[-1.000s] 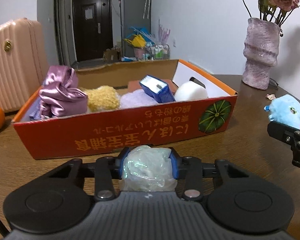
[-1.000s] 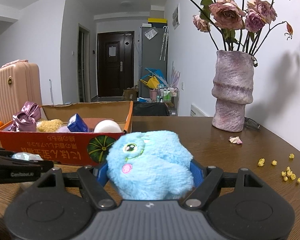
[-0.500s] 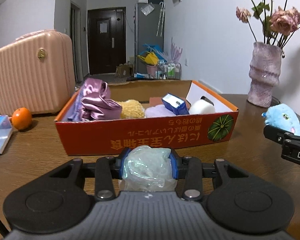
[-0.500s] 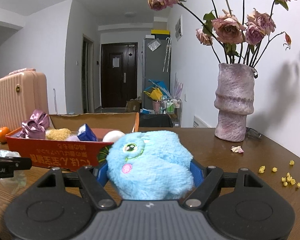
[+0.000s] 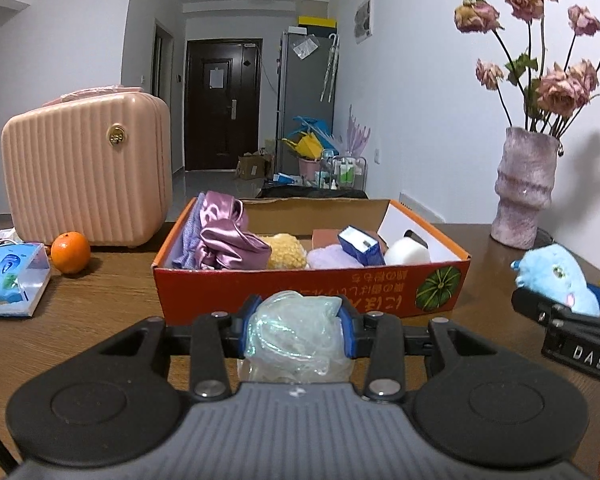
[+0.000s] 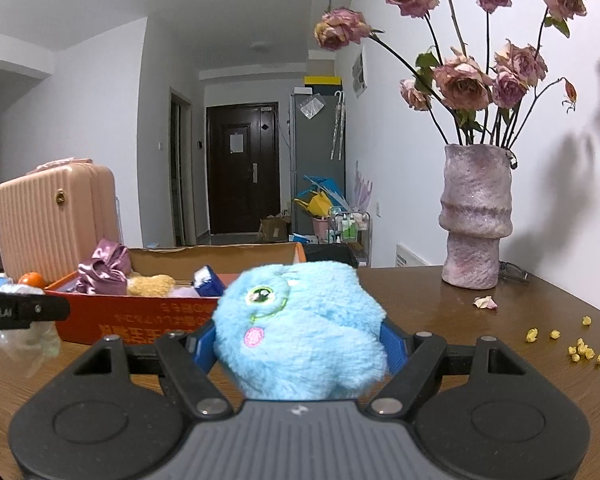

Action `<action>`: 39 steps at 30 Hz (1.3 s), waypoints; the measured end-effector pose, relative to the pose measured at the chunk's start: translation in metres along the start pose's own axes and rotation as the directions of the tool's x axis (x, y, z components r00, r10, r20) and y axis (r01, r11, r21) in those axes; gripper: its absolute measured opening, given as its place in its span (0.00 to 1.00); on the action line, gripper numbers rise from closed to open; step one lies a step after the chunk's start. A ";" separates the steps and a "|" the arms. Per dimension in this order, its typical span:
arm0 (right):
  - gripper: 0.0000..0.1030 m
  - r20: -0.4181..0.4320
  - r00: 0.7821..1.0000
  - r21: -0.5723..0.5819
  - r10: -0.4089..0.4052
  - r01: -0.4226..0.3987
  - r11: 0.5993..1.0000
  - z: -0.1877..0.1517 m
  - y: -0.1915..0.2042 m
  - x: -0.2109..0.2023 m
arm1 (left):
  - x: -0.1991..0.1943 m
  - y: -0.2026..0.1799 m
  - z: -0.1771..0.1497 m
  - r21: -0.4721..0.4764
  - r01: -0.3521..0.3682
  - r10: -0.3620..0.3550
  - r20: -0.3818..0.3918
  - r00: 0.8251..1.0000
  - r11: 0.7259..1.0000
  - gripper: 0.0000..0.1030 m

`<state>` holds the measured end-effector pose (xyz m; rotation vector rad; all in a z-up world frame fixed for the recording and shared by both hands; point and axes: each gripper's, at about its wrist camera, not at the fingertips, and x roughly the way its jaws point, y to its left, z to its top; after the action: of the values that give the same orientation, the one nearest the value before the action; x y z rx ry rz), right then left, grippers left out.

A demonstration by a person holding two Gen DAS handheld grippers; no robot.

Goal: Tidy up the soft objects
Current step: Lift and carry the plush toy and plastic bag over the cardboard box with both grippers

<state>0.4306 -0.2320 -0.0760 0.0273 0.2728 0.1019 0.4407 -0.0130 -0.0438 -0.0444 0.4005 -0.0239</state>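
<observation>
My left gripper [image 5: 299,326] is shut on a crumpled clear plastic bundle [image 5: 296,338], held above the wooden table in front of the orange cardboard box [image 5: 260,288]. The box holds a purple satin cloth [image 5: 226,236], a yellow fluffy ball [image 5: 286,250], a lilac soft piece [image 5: 330,258], a blue packet [image 5: 360,244] and a white roll [image 5: 406,250]. My right gripper [image 6: 298,344] is shut on a light blue plush toy [image 6: 300,332], to the right of the box. That toy [image 5: 556,276] shows at the right edge of the left wrist view, and the bundle [image 6: 24,340] at the left of the right wrist view.
A pink ribbed case [image 5: 86,172] stands left of the box with an orange [image 5: 70,252] and a blue-printed pack [image 5: 8,280] in front of it. A vase of dried roses [image 6: 476,216] stands at the right, with petals and yellow crumbs [image 6: 578,346] on the table.
Both grippers have pulled back from the box and risen a little, each keeping its object. The box looks smaller and the case, orange and blue pack have come into the left view.
</observation>
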 end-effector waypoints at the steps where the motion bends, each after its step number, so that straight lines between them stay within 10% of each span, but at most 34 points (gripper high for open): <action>1: 0.74 0.003 1.000 0.000 0.001 -0.001 1.000 0.000 0.002 -0.001 | -0.001 0.001 0.001 -0.001 0.001 -0.001 0.002 1.000 1.000 0.39; 39: 0.74 0.116 0.993 0.045 -0.030 0.024 0.999 0.043 0.044 0.090 | 0.069 0.020 0.074 -0.097 -0.054 0.067 0.138 0.988 0.994 0.39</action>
<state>0.5246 -0.1799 -0.0566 0.0730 0.1586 0.0670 0.5330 0.0081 -0.0035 -0.1253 0.2607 0.0576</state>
